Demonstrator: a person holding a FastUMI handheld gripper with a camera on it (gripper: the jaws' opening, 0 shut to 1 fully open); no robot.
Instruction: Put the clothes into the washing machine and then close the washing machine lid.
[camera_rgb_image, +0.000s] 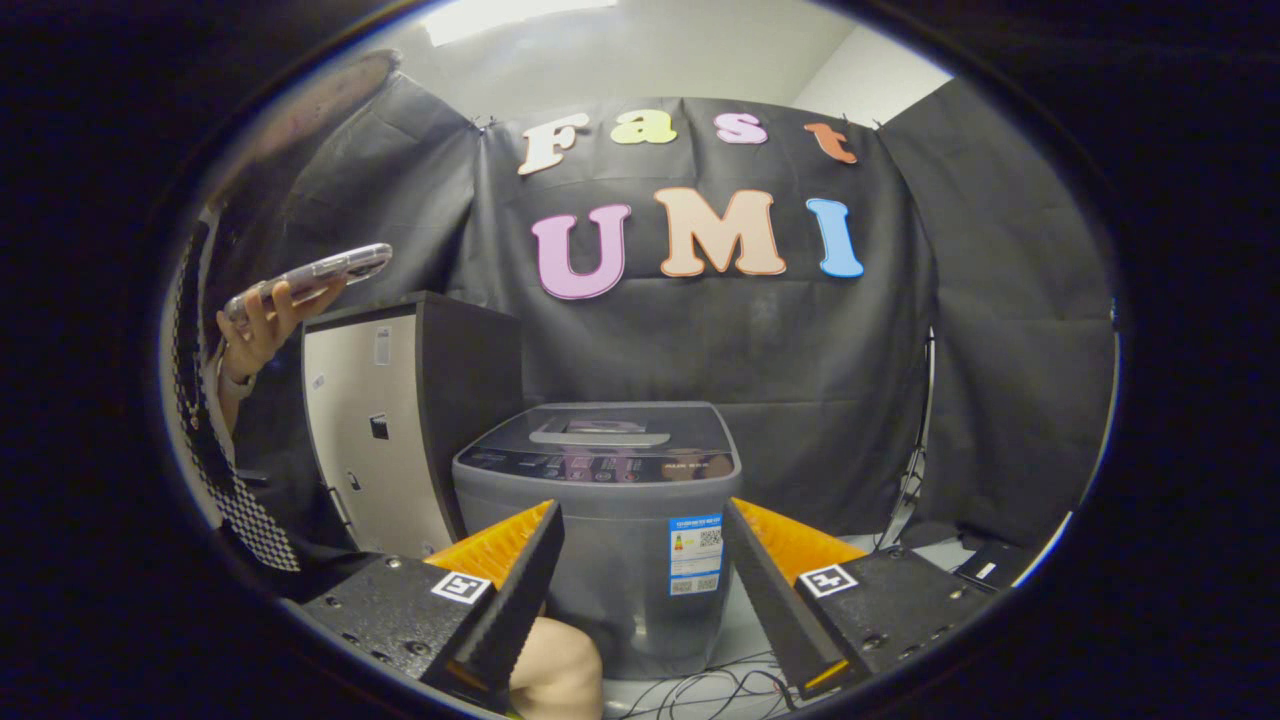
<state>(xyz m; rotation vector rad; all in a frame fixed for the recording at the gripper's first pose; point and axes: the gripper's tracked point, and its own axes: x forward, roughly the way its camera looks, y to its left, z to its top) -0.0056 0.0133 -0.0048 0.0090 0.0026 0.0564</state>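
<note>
Washing machine (605, 520) is sitting just beyond the claw (640, 590) with its lid (600, 435) lying down flat. Claw is hanging released, gripping nothing. Could be pre-load or already finished, honestly can't tell which.

We see a dim booth lit from above by a ceiling panel (520, 15) that blows out to plain white. The washing machine (600, 500) lid carries soft reflections. Fisheye distortion bends straight lines near the rim (the cabinet (400, 420) leans noticeably). The gripper (640, 580), fingers spread apart, looks slightly soft up close.
</note>
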